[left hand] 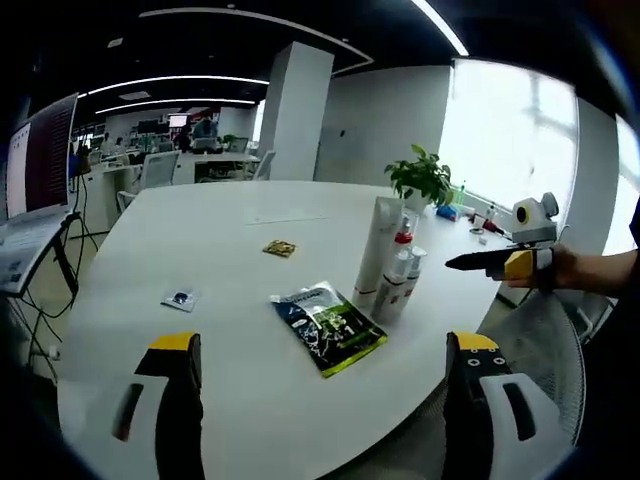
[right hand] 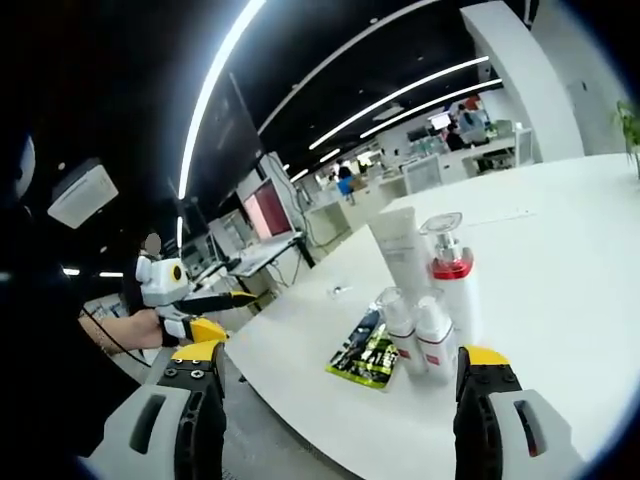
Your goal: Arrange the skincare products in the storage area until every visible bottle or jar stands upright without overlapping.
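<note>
We hold the left gripper point(left hand: 325, 400) and the right gripper point(right hand: 345, 415) clear of the round white table point(left hand: 200, 250), each with jaws apart and empty. The products stand grouped near the table's edge: a tall white squeeze tube point(right hand: 398, 255), a white pump bottle with a red collar point(right hand: 452, 280), and two small white bottles with clear caps point(right hand: 418, 335), all upright and close together. A flat green-and-black sachet point(left hand: 328, 325) lies just beside them. We judge this the inspection step; next, we verify none overlap, then separate any touching bottles.
</note>
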Demonstrator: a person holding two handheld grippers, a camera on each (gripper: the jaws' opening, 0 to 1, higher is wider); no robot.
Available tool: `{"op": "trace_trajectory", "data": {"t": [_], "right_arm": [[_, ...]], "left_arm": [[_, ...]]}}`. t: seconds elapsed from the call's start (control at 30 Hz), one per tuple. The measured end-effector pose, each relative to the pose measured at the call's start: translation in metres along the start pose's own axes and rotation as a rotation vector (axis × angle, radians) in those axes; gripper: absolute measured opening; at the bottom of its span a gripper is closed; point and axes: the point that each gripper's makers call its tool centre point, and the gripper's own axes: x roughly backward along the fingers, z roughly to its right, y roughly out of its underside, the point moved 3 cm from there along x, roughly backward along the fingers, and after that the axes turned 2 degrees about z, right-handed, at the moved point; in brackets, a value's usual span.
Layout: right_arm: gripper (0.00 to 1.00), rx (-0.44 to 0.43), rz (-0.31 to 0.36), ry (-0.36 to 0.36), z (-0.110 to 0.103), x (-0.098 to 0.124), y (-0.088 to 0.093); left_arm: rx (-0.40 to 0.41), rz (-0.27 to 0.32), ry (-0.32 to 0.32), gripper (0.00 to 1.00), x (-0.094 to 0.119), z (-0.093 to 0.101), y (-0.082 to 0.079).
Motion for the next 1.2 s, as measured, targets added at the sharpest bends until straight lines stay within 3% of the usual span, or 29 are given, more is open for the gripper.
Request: {"op": "trace_trajectory", "data": {"t": [0.13,0.63,1.2], "right_arm": [[0.99,-0.002,0.003,-0.003,0.000,0.000,0.000],[0.99,-0.006,0.010,-0.005,0.000,0.001,-0.002],[0.99,-0.013,0.014,0.004,-0.001,0.001,-0.002]], "left_arm": [[-0.008,0.009,-0.038,0.99,0.001,-0.008,-0.001],[0.011,-0.011,-0.050,0.99,0.001,-0.012,0.004],[0.117,-0.046,-0.067,0.98,-0.005,-0.022,0.007]]}}
